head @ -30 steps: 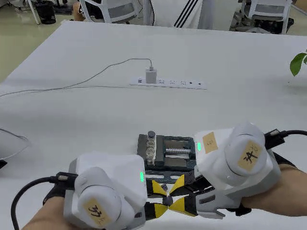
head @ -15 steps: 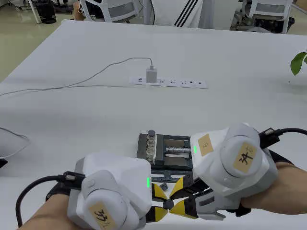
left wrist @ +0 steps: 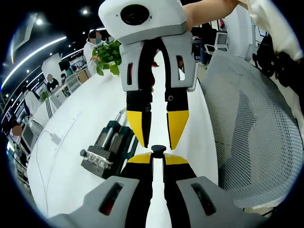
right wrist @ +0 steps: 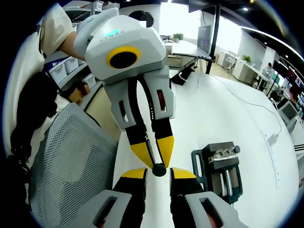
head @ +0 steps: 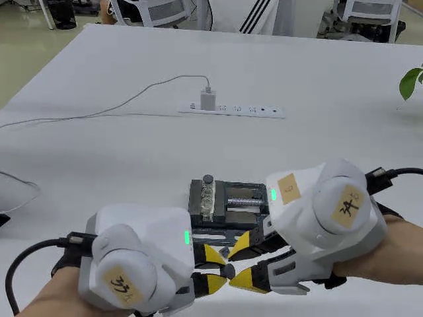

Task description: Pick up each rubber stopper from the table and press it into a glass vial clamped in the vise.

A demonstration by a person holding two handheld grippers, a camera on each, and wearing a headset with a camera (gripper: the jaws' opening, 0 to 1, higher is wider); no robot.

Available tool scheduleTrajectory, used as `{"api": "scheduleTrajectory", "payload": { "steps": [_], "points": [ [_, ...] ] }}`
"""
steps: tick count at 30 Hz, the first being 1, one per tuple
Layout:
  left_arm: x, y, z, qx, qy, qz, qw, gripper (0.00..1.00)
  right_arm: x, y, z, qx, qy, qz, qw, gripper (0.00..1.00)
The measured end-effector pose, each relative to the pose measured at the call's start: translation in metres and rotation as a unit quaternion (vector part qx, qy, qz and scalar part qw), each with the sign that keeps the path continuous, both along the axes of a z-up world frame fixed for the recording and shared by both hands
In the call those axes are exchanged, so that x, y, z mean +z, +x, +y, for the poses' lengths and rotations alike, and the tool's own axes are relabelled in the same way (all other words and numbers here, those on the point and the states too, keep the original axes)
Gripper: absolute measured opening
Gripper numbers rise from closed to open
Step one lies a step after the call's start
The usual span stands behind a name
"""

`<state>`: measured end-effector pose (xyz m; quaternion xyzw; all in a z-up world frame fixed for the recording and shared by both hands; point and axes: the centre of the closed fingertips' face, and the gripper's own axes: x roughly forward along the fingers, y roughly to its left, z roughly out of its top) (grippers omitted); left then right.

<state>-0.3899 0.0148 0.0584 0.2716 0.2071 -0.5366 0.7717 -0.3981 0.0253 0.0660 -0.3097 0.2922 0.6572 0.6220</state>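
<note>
A small dark rubber stopper [head: 228,271] hangs above the table's front edge, in front of the black vise [head: 239,221]. My left gripper [head: 221,269] comes from the left and is shut on the stopper [right wrist: 158,169]. My right gripper [head: 233,263] faces it tip to tip, open, with its yellow fingers [left wrist: 176,128] spread on either side of the stopper [left wrist: 158,151]. A glass vial [head: 207,198] stands clamped at the vise's left end with a dark stopper on top. The vise [left wrist: 111,142] lies left of the tips in the left gripper view, and the vise [right wrist: 213,166] lies right of them in the right gripper view.
A white power strip [head: 234,111] with a plugged charger [head: 208,101] and a long cable lies farther back on the white table [head: 132,152]. A green leaf [head: 410,82] shows at the right edge. A mesh chair [left wrist: 247,133] stands below the table's front edge.
The grippers stay tip to tip in front of the vise. The left one has sunk slightly lower and to the left, and the right gripper's fingers stand a little wider around the stopper.
</note>
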Motion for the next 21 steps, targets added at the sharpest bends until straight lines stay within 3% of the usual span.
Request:
{"api": "scheduleTrajectory", "payload": {
  "steps": [4, 14, 21],
  "points": [
    [0.004, 0.003, -0.001, 0.01, -0.008, -0.01, 0.9999, 0.03, 0.007, 0.003, 0.001, -0.012, 0.015, 0.01, 0.9998, 0.12],
    [0.011, 0.007, 0.0, 0.026, -0.026, -0.02, 0.9991, 0.03, 0.005, 0.007, -0.004, -0.018, 0.01, 0.007, 0.9998, 0.09],
    [0.012, 0.006, 0.0, 0.025, -0.026, -0.024, 0.9991, 0.03, 0.005, 0.006, -0.004, -0.018, 0.01, 0.008, 0.9997, 0.09]
  ]
}}
